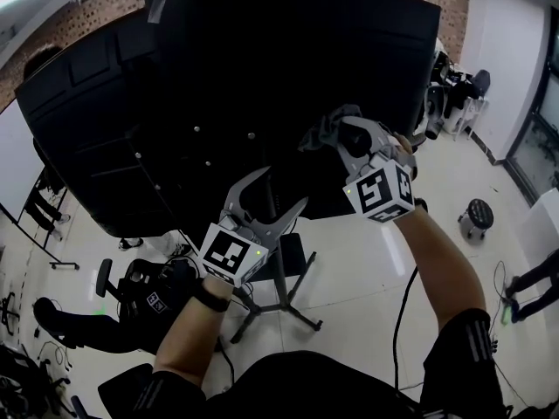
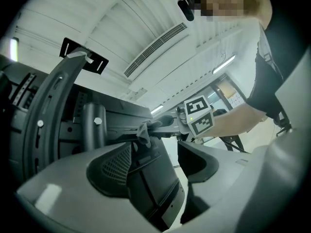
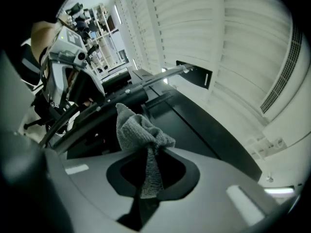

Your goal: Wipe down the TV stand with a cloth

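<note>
A large black TV [image 1: 218,94] on a wheeled black TV stand [image 1: 281,297] fills the head view, seen from its back. My right gripper [image 1: 342,138] is shut on a bunched grey cloth [image 1: 321,134] and holds it against the TV's back panel, right of centre. In the right gripper view the cloth [image 3: 140,130] bulges out between the shut jaws [image 3: 146,171], close to the black panel [image 3: 199,125]. My left gripper [image 1: 279,195] stands open and holds nothing, lower down by the stand's pole. Its own view looks past the open gripper [image 2: 177,166] up at the cloth [image 2: 145,133].
A black office chair [image 1: 144,297] stands on the floor at lower left. A small round stool [image 1: 477,216] is at the right, with another person's legs [image 1: 534,285] beyond it. Cables [image 1: 403,312] trail over the pale floor. A brick wall runs behind the TV.
</note>
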Available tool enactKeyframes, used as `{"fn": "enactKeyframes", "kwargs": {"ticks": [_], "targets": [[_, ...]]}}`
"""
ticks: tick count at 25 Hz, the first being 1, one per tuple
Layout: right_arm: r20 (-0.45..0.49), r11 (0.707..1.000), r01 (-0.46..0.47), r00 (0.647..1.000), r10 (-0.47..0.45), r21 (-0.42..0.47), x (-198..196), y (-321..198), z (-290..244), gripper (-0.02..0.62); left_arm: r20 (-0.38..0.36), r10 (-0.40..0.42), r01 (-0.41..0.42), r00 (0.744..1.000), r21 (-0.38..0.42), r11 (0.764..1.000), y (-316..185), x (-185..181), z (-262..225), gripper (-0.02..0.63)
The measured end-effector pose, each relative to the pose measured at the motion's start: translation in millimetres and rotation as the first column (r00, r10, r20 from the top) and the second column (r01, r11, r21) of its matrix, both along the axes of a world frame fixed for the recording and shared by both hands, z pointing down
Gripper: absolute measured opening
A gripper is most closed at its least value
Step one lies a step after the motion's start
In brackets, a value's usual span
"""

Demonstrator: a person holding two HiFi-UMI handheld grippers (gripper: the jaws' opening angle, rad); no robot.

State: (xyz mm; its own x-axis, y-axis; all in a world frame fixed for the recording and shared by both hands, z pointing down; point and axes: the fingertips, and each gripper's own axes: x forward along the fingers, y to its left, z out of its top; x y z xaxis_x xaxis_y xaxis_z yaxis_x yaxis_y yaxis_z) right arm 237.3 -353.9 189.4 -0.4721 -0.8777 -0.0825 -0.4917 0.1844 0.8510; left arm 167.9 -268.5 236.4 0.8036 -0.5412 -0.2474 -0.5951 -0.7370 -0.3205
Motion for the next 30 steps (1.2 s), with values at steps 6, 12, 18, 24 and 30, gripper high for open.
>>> {"fn": "enactKeyframes", "kwargs": {"ticks": [6, 12, 18, 24, 30], "targets": [[-0.029, 0.989, 0.144, 0.989, -0.146, -0.044, -73.9, 5.0, 26.6, 0.035, 0.007, -0.033, 0.033, 0.999, -0.021, 0.999, 3.5, -13.3, 13.5, 0.318], [-0.074, 0.982, 0.168, 0.982, -0.175, -0.086, -103.4, -5.8, 53.0, 0.035, 0.01, -0.071, 0.072, 0.997, -0.029, 0.997, 8.1, -28.7, 24.8, 0.318], [-0.061, 0.985, 0.138, 0.988, -0.145, -0.105, -79.1, -15.6, 66.5, 0.035, 0.023, -0.076, 0.077, 0.997, -0.036, 0.996, 7.0, -28.3, 33.5, 0.318], [-0.048, 0.991, 0.066, 0.996, -0.072, -0.115, -28.9, -19.9, 74.6, 0.035, 0.024, -0.039, 0.041, 0.999, -0.05, 0.998, 6.1, -8.7, 35.6, 0.318], [-0.041, 0.99, -0.019, 0.999, 0.013, -0.139, 24.1, -23.9, 83.6, 0.035, 0.026, -0.007, 0.008, 1.0, -0.048, 0.999, 6.5, 14.1, 37.8, 0.318]]}}
